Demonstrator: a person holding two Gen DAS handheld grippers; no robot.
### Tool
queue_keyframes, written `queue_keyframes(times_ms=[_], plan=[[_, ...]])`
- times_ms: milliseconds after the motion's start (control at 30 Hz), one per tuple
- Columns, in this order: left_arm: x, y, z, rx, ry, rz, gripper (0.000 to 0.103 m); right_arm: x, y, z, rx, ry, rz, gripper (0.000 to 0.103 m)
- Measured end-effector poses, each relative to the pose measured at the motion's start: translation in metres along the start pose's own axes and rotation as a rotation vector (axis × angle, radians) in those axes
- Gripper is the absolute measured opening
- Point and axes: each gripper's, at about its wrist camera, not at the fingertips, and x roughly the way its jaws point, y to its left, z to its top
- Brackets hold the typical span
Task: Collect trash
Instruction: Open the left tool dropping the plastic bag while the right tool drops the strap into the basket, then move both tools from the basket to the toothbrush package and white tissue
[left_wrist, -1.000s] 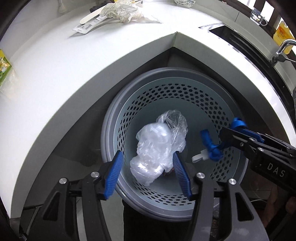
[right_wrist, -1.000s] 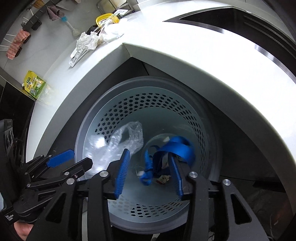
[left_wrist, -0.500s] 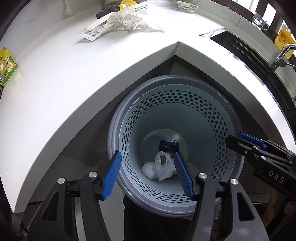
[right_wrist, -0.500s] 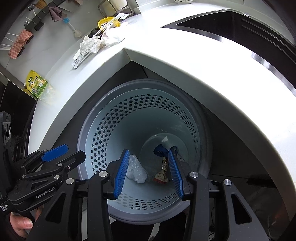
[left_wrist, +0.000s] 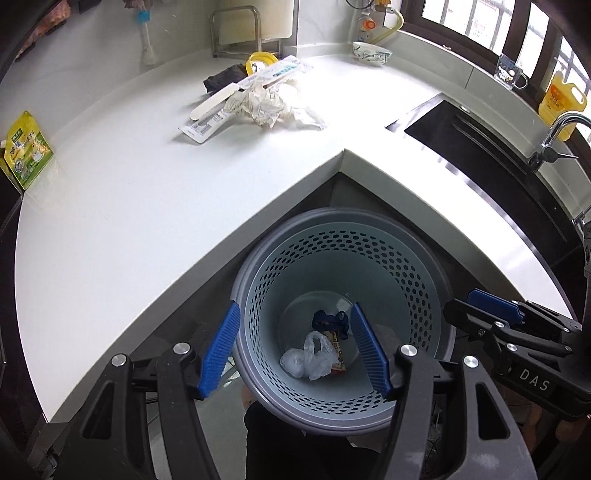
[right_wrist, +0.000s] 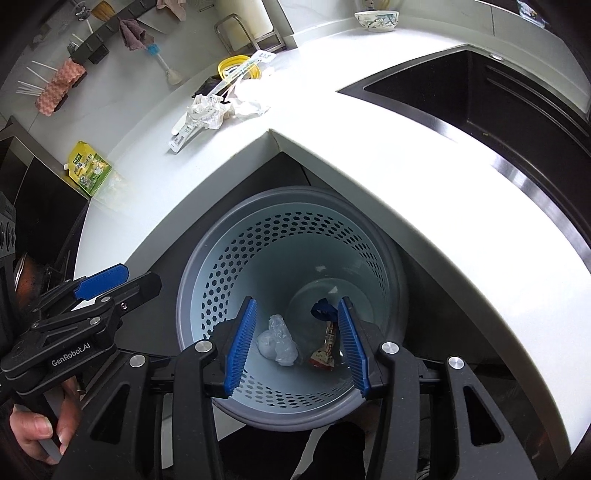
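Both grippers, left (left_wrist: 295, 347) and right (right_wrist: 297, 345), hang open and empty over the bin (left_wrist: 258, 280); the remaining crumpled paper (left_wrist: 266, 105) lies well ahead on the counter (left_wrist: 129, 206), slightly left.

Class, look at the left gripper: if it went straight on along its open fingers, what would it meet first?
Probably the clear plastic bag at the bottom of the perforated bin; the left gripper points into its mouth, though depth is unclear.
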Motion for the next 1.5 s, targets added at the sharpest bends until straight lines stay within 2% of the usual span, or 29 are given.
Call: queue_keyframes(times_ms=[500, 833, 1200, 1500], plan=[[-0.047, 0.031, 0.031, -0.057, -0.138, 0.035, 0.072, -0.029, 0.022, 0.035, -0.037, -0.102, 0.018, 0.051], [-0.057, 0.066, 0.072, -0.037, -0.207, 0.043, 0.076, -0.027, 0.046, 0.071, -0.029, -0.159, 0.003, 0.053], [-0.036, 0.107, 0.130, 0.000, -0.238, 0.023, 0.078, -0.001, 0.064, 0.121, 0.002, -0.202, -0.044, 0.056], [0.013, 0.127, 0.173, 0.052, -0.228, -0.020, 0.080, 0.046, 0.066, 0.166, 0.013, -0.206, -0.106, 0.056]])
